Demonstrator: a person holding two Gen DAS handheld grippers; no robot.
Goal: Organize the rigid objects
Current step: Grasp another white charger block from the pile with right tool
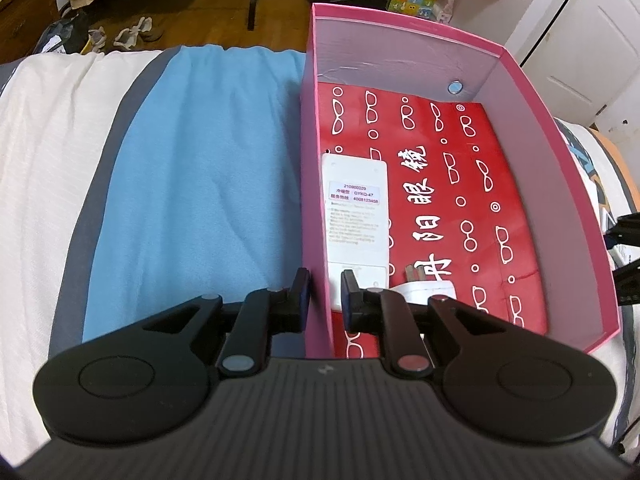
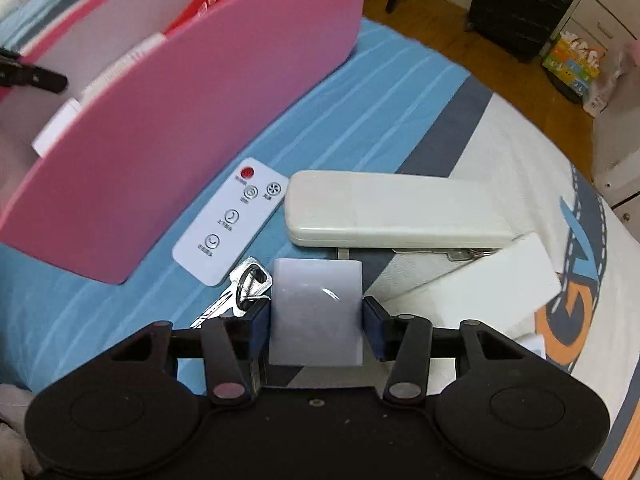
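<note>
A pink box [image 1: 556,152] stands on the bed, with a red glasses-print bag [image 1: 440,184] on its floor and a white remote [image 1: 356,216] lying face down along its left wall. My left gripper [image 1: 325,300] is shut on the box's left wall [image 1: 316,208], one finger on each side. In the right wrist view, my right gripper [image 2: 316,320] is shut on a pale white rectangular block [image 2: 317,312]. Beside it on the bed lie a small white remote [image 2: 232,220], keys [image 2: 240,288], a cream remote [image 2: 396,210] and a white card-like box [image 2: 480,284]. The pink box's outer wall [image 2: 180,120] rises at the left.
A blue towel [image 1: 200,180] covers the bed left of the box. The bed edge drops to a wood floor [image 1: 224,20] beyond. A black suitcase [image 2: 520,4] and a colourful carton [image 2: 576,60] stand on the floor at the right.
</note>
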